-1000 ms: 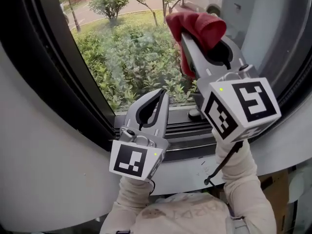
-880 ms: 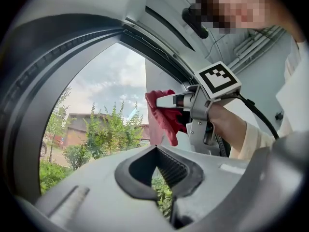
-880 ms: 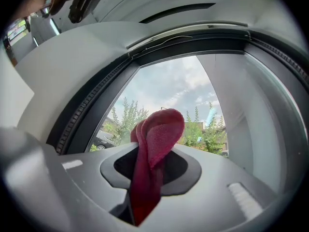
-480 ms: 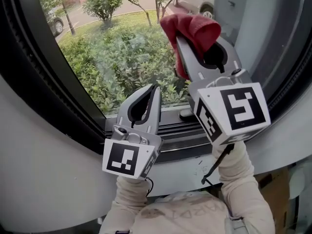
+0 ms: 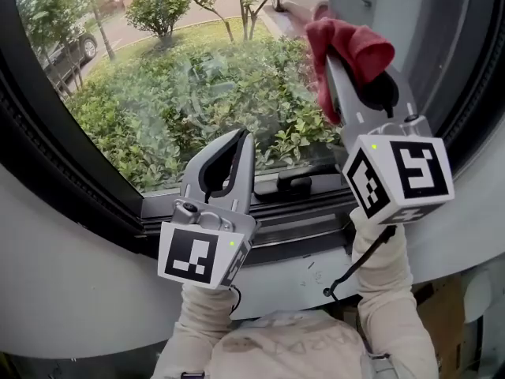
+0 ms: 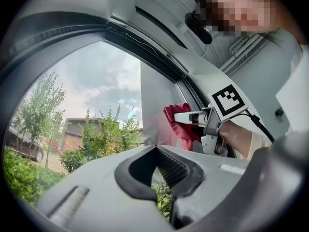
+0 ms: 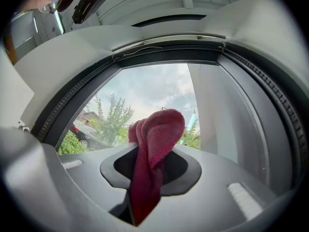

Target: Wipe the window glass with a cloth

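A red cloth (image 5: 349,44) is bunched in my right gripper (image 5: 338,58), which is shut on it and held up against the right part of the window glass (image 5: 181,85), close to the grey frame post. In the right gripper view the cloth (image 7: 155,139) drapes over the shut jaws of my right gripper (image 7: 150,151), with the glass (image 7: 145,93) beyond. My left gripper (image 5: 241,137) is shut and empty, lower and to the left, pointing at the pane's bottom edge. From the left gripper (image 6: 156,147) view, the cloth (image 6: 178,124) and the right gripper (image 6: 193,117) are on the right.
A black rubber seal (image 5: 71,172) rings the curved window in a white wall (image 5: 71,283). A dark latch (image 5: 293,182) sits on the lower sill rail. Bushes and a parked car (image 5: 67,52) are outside. A cardboard box (image 5: 442,306) stands at the lower right.
My right gripper has carried the red cloth to the right across the glass, toward the frame post. The left gripper has stayed about where it was, still shut.
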